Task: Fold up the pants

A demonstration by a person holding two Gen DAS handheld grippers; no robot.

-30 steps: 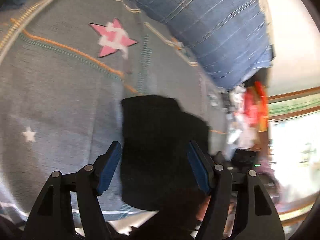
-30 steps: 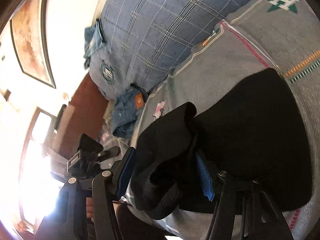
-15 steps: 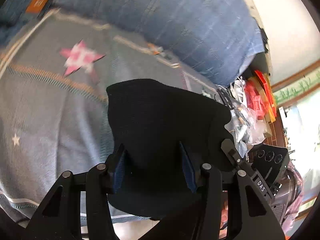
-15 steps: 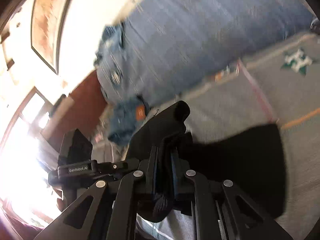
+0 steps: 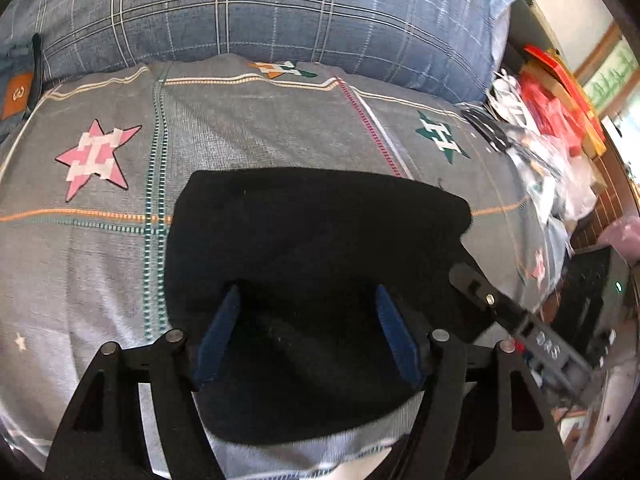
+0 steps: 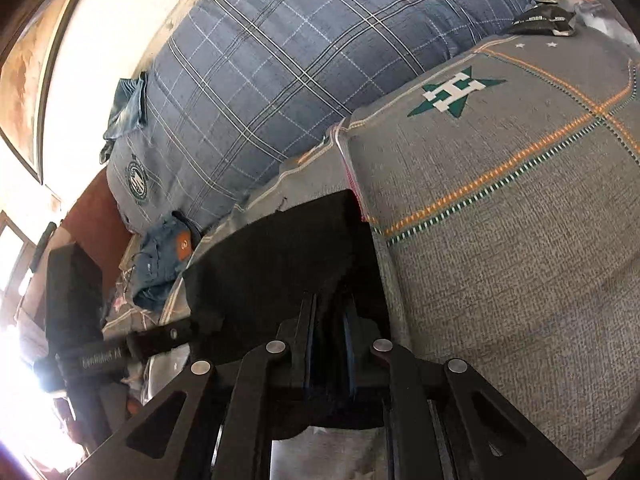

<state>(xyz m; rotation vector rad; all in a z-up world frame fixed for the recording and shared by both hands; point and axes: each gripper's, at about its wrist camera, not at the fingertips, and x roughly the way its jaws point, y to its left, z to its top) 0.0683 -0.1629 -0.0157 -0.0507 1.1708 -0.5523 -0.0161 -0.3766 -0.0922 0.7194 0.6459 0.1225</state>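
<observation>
From the left wrist view, the black pants [image 5: 316,240] lie in a folded block on the grey star-patterned bedspread [image 5: 80,272], directly ahead of and beneath the left gripper [image 5: 308,332]. The block's long axis runs across the picture, from near the pink star [image 5: 96,158] side toward the cluttered bedside at the right. The left gripper's blue pads [image 5: 218,332] stand well apart and have just been opening; the cloth sits between and below them, but neither pad presses on it. The gripper points steeply down over the near edge of the fold. At the right edge of the pants a black finger of the right gripper [image 5: 480,300] reaches in, so both hands are at the garment.

From the right wrist view, the right gripper [image 6: 330,344] has its jaws nearly together, clamped on a thick bunch of the pants [image 6: 280,264], and they have eased open only slightly. The cloth rises ahead of the pads as a dark slab, probably lifted off the bedspread there, though the dark fabric hides the edge. The plaid quilt [image 6: 300,72] lies beyond. This gripper tilts gently downward, and it is the hand that holds the garment.
</observation>
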